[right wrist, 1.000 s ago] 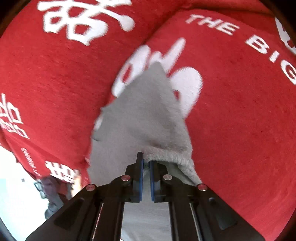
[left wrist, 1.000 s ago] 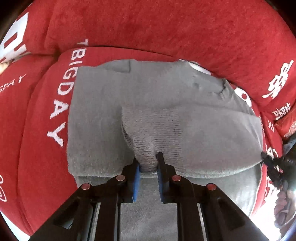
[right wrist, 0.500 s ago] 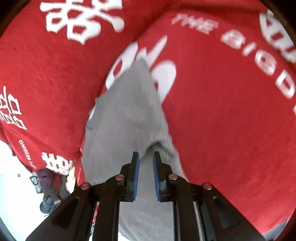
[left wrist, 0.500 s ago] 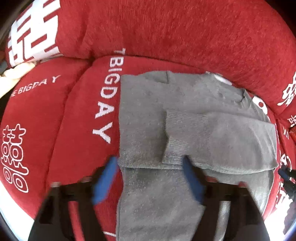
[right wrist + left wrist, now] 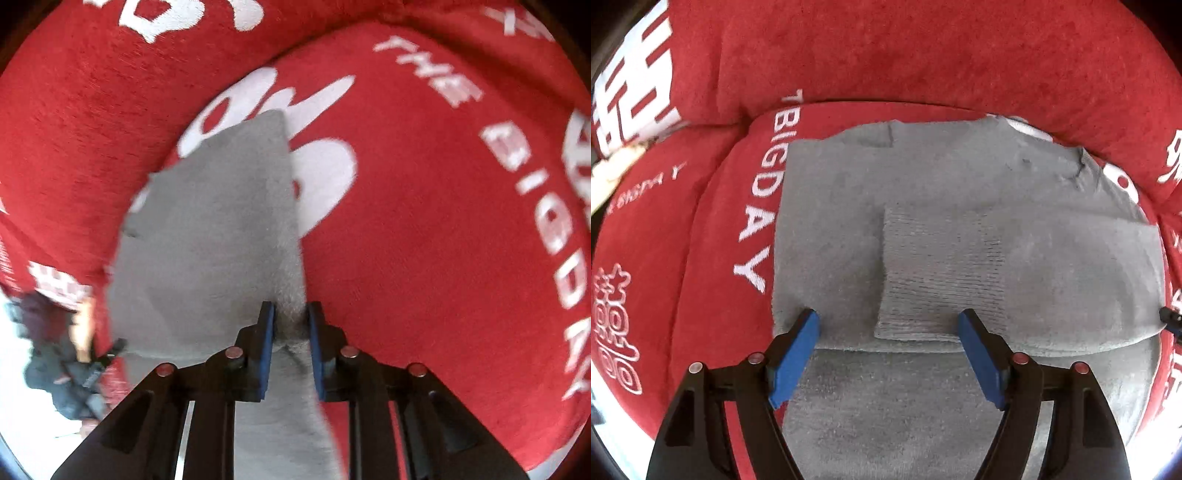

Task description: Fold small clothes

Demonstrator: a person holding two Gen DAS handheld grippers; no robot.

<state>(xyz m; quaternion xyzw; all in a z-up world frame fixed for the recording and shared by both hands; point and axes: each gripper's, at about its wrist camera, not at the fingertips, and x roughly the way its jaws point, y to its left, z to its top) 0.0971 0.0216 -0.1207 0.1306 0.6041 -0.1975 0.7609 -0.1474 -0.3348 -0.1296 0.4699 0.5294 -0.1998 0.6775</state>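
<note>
Grey knit, a small sweater [image 5: 923, 206], lies flat on a red sofa cushion [image 5: 713, 258] printed with white lettering (part reads "BIG DAY"), its ribbed sleeve cuff [image 5: 938, 280] folded across the body. Above the cuff the left gripper [image 5: 888, 325] hangs with jaws wide apart, holding nothing. At the sweater's right edge, the right gripper [image 5: 290, 325] has its jaws narrowly parted, having just been closing, with a fold of grey fabric between them.

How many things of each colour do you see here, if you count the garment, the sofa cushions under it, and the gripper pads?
Grey: 1, the sweater.
Red: 3, the back cushion and two seat cushions.
Blue: 4, the pads.
Total: 8.
</note>
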